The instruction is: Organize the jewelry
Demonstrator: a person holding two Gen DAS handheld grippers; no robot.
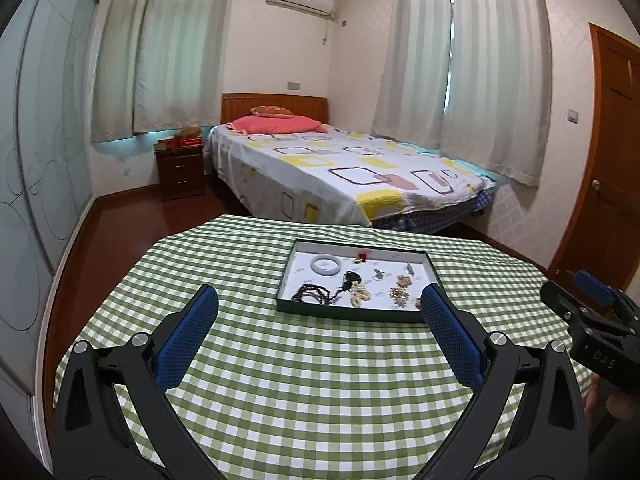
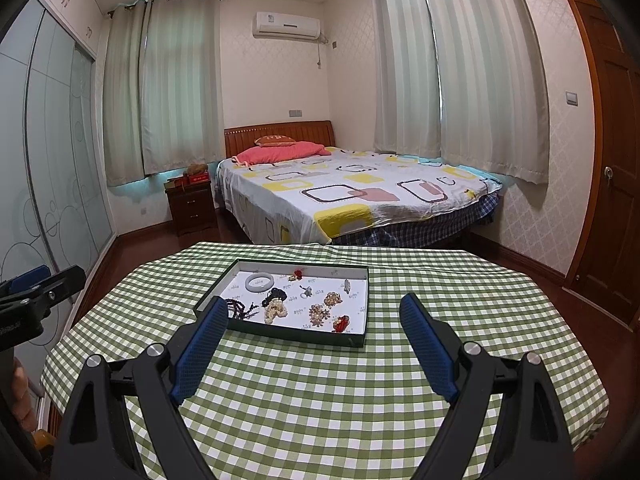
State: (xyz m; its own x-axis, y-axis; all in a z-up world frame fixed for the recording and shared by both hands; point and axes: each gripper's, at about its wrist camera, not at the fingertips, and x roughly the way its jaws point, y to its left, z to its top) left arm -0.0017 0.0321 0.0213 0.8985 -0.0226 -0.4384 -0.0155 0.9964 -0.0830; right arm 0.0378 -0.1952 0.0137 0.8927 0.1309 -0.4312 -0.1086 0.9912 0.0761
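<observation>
A shallow dark-rimmed tray (image 1: 352,314) (image 2: 280,332) with a white floor sits on the green checked table. In it lie a pale jade bangle (image 1: 326,265) (image 2: 259,281), a dark bead necklace (image 1: 314,294) (image 2: 239,307), a cream bead cluster (image 1: 360,295) (image 2: 275,310), gold brooches (image 1: 402,284) (image 2: 318,314), a small red piece (image 1: 363,256) (image 2: 297,272) and other small pieces. My left gripper (image 1: 320,298) is open and empty, hovering before the tray's near edge. My right gripper (image 2: 314,306) is open and empty, above the tray's near right part.
The table (image 1: 300,380) (image 2: 340,400) has a rounded edge with drops to a red-brown floor. A bed (image 1: 340,168) stands behind it, a nightstand (image 1: 180,170) at left, a wardrobe (image 1: 36,160) on the left wall, a door (image 1: 612,160) at right.
</observation>
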